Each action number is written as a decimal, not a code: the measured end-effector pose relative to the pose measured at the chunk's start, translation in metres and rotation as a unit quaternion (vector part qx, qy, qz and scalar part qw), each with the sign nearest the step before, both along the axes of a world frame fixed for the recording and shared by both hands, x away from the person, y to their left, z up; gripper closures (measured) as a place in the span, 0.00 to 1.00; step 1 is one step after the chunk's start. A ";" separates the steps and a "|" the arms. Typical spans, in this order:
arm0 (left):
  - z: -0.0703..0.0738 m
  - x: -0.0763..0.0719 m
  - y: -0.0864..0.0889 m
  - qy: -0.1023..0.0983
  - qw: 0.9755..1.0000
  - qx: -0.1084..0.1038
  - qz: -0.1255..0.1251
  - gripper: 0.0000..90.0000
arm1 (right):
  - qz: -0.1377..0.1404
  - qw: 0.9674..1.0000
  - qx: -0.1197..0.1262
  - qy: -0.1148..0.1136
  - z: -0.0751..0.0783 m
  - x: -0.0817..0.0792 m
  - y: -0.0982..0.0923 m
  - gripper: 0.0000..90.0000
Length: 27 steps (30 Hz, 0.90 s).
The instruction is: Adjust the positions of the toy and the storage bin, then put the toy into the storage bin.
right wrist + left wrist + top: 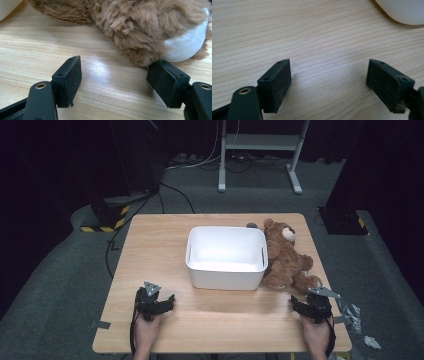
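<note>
On wood table (pixel 150 250), bin (pixel 226 257) w/ bear (pixel 284 257).

Light wooden desk (pixel 150 250) on grey carpet floor (pixel 60 270). Behind, dark curtained walls, very dim. At far centre, white metal stand (pixel 260 142) with two legs. Black cables (pixel 170 190) trailing over the carpet toward the desk's left side. Yellow-black striped blocks (pixel 107 217) at left and right. Scraps of crumpled tape (pixel 370 341) at lower right.
</note>
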<state>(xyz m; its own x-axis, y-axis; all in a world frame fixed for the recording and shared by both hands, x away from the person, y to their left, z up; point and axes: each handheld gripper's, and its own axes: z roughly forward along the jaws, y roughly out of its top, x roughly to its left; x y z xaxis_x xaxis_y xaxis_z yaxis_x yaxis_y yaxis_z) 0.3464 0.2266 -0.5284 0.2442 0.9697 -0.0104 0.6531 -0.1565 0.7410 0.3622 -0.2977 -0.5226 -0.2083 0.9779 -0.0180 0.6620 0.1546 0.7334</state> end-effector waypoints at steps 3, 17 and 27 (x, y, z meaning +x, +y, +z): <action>0.000 0.000 0.000 0.000 1.000 0.000 0.000 0.22 | -0.003 1.000 0.002 0.001 0.000 0.000 0.001 0.30; 0.000 0.000 0.000 0.000 1.000 0.003 -0.001 0.22 | -0.003 1.000 0.003 0.003 0.000 0.000 0.001 0.30; 0.000 -0.001 0.001 -0.001 1.000 0.003 -0.005 0.22 | 0.008 1.000 0.001 0.011 0.001 0.000 0.000 0.29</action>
<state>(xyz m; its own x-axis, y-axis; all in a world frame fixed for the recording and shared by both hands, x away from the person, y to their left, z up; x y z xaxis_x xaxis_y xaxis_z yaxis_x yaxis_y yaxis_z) 0.3459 0.2271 -0.5283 0.2544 0.9671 -0.0043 0.6496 -0.1676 0.7416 0.3618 -0.2974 -0.5212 -0.2250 0.9743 -0.0109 0.6757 0.1640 0.7187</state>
